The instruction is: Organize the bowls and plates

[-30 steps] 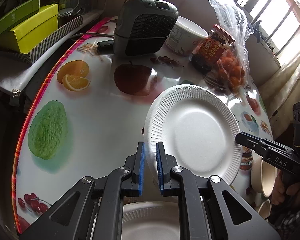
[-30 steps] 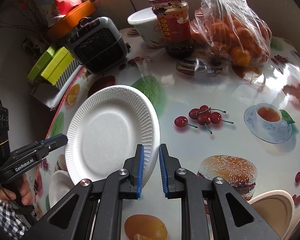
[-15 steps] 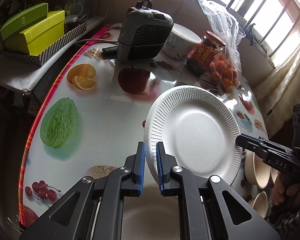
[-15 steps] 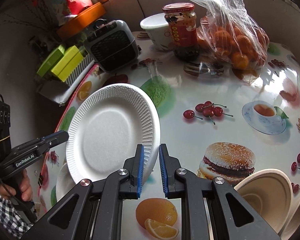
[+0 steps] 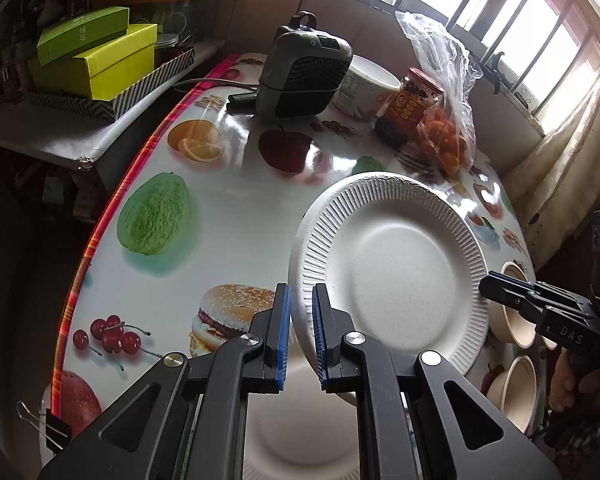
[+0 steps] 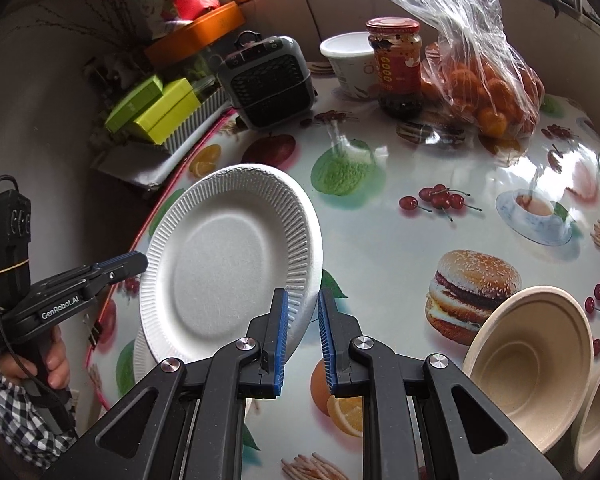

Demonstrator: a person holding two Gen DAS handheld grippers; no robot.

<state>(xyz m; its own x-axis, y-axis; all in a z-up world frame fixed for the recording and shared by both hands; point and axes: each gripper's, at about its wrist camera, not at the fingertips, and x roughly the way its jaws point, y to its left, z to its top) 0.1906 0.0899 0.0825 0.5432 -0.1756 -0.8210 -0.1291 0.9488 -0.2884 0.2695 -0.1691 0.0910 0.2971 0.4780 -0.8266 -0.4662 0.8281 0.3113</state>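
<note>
Mid-transfer: my left gripper (image 5: 300, 334) and right gripper (image 6: 303, 338) both straddle the rim of white ribbed paper plate (image 5: 392, 268), lifted and tilted above fruit-print tablecloth (image 5: 236, 208). Left looks clamped; right pads seem a shade apart, hard to tell.

Second white paper plate (image 5: 300, 436) lies below at 6 o'clock. Beige pulp bowls (image 6: 528, 372) at 4 o'clock.

Next, I judge: lower held plate onto the one below, keep rims level, then let go.

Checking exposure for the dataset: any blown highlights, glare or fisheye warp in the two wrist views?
Left wrist view: windows blown out white, glare streak on the tablecloth, table edge bowed, corners vignetted. Right wrist view: specular glare on the tablecloth right side, plastic bag glinting, dark vignette at left; white plate sharp.
</note>
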